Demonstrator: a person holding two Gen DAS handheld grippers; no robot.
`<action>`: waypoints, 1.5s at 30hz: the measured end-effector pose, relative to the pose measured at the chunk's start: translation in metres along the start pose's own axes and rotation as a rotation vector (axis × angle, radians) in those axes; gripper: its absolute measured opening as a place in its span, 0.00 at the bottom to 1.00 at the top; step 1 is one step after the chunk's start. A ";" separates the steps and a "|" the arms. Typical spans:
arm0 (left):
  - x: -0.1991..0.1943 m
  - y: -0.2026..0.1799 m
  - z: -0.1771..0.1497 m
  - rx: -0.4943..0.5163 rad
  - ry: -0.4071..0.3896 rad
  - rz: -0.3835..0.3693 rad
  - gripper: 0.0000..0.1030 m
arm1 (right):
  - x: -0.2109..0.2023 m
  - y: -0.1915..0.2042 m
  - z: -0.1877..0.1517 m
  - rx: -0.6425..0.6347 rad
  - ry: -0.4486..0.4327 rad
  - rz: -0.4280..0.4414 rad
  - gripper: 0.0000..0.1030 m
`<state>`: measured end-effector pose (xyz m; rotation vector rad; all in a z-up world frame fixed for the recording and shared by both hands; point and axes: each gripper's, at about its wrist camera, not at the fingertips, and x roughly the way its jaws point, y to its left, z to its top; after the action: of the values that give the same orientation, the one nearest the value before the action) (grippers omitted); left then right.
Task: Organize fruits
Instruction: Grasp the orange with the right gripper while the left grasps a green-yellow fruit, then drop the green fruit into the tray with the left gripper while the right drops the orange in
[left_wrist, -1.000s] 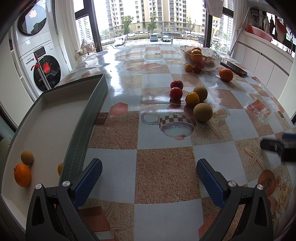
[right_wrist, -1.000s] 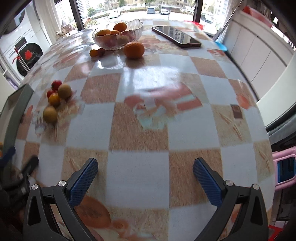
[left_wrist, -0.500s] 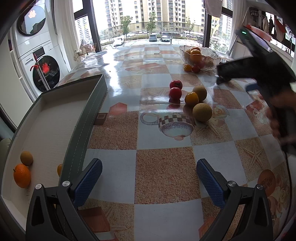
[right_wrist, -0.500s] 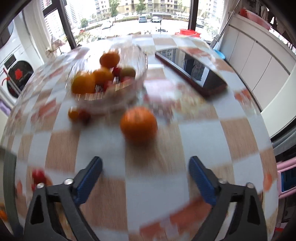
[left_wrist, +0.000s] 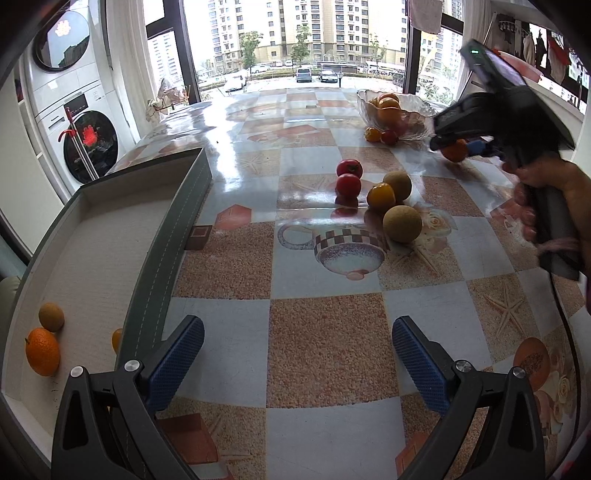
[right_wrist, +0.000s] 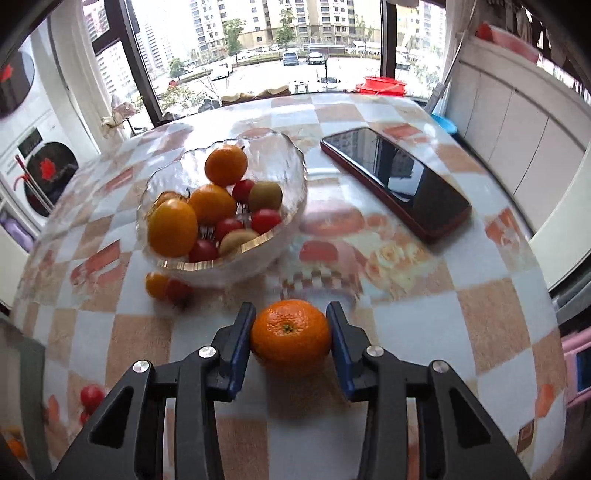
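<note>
R gripper (right_wrist: 291, 338) blue ribbed pads (right_wrist: 242, 345) clamp round dimpled orange (right_wrist: 291, 334).

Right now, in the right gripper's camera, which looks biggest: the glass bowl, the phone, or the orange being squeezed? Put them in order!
1. glass bowl
2. phone, nearly as big, so the top two are a close call
3. orange, smallest, though it sits nearest the camera, between the right gripper pads, which makes it look bigger.

The table (left_wrist: 332, 350), covered in a checkered patterned cloth, carries a grey tray (left_wrist: 166, 236), a glass fruit bowl (right_wrist: 221, 266), a phone (right_wrist: 399, 184), and loose fruit (left_wrist: 380, 199) at its centre.
</note>
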<state>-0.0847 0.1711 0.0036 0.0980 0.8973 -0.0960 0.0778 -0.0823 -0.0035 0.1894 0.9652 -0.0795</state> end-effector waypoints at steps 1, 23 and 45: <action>0.000 0.000 0.000 0.000 0.000 0.000 0.99 | -0.003 -0.002 -0.004 0.006 0.012 0.015 0.41; 0.034 -0.056 0.068 -0.036 0.132 -0.083 0.65 | -0.106 -0.060 -0.143 0.024 0.034 0.115 0.41; -0.062 0.027 0.056 -0.086 -0.054 -0.065 0.28 | -0.135 0.012 -0.148 -0.120 0.013 0.154 0.41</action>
<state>-0.0770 0.1933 0.0882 -0.0137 0.8500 -0.1195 -0.1169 -0.0435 0.0274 0.1533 0.9622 0.1212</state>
